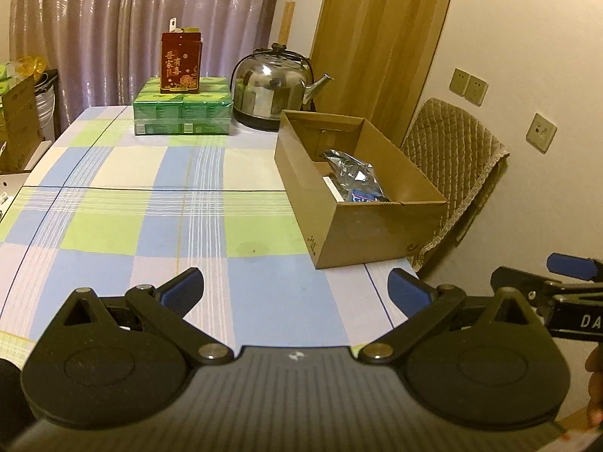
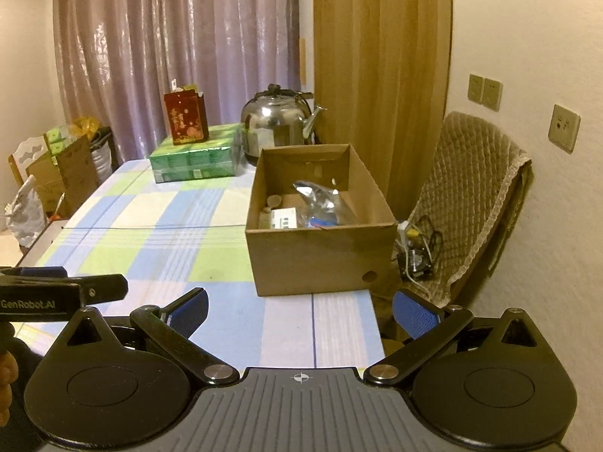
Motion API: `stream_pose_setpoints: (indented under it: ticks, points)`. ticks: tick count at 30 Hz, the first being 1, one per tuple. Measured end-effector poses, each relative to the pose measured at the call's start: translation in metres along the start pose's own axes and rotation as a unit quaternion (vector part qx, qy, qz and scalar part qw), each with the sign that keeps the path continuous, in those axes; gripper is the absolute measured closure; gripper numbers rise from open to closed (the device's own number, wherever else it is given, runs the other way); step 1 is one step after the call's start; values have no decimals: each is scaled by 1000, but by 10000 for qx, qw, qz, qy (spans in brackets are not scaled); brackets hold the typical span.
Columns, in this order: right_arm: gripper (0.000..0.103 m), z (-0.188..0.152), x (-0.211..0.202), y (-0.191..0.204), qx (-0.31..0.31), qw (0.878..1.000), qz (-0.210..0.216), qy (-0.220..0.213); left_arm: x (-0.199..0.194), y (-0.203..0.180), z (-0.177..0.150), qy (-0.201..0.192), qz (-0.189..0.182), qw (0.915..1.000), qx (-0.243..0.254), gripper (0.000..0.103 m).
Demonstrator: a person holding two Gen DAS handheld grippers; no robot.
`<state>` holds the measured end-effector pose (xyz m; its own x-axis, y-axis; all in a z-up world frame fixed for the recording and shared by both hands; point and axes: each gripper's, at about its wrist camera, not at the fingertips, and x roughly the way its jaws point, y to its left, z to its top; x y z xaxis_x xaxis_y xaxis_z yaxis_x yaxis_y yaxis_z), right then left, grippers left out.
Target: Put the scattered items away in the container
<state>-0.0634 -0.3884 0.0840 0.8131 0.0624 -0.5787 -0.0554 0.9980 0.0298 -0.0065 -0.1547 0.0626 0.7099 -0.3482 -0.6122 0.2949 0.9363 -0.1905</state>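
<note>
Cardboard box: brown open-topped cardboard box (image 2: pixel 320 260) is sitting near the right edge of the table, this side of the kettle.
Contents: crinkled silver foil pouch (image 2: pixel 320 197) is lying inside the box, beside a small white packet (image 2: pixel 285 219) and some small brown pieces too blurred to tell.
Table: long table under a blue, green and white checked cloth (image 1: pixel 150 218) is lying bare around the box.
Left gripper: black two-finger left gripper with blue pads (image 1: pixel 296 288) is hovering over the near table edge, fingers spread wide, gripping nothing.
Right gripper: matching black right gripper (image 2: pixel 300 310) is hovering at the near right corner, fingers likewise spread wide and empty.
Far end: shiny steel kettle (image 1: pixel 271 90) is standing just behind the box; red printed carton (image 1: pixel 180 62) is resting on a stack of green packs (image 1: pixel 182 111) to its left.
Right side: chair draped in quilted beige fabric (image 2: pixel 475 196) is standing by the wall.
</note>
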Motion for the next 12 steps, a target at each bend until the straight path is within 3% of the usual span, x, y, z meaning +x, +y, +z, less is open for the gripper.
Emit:
stream_pose_setpoints:
  ticks: [12]
  points:
    - [2, -7, 4, 7, -57, 9999, -94, 92, 2, 6, -6, -35, -78, 9999, -126, 1]
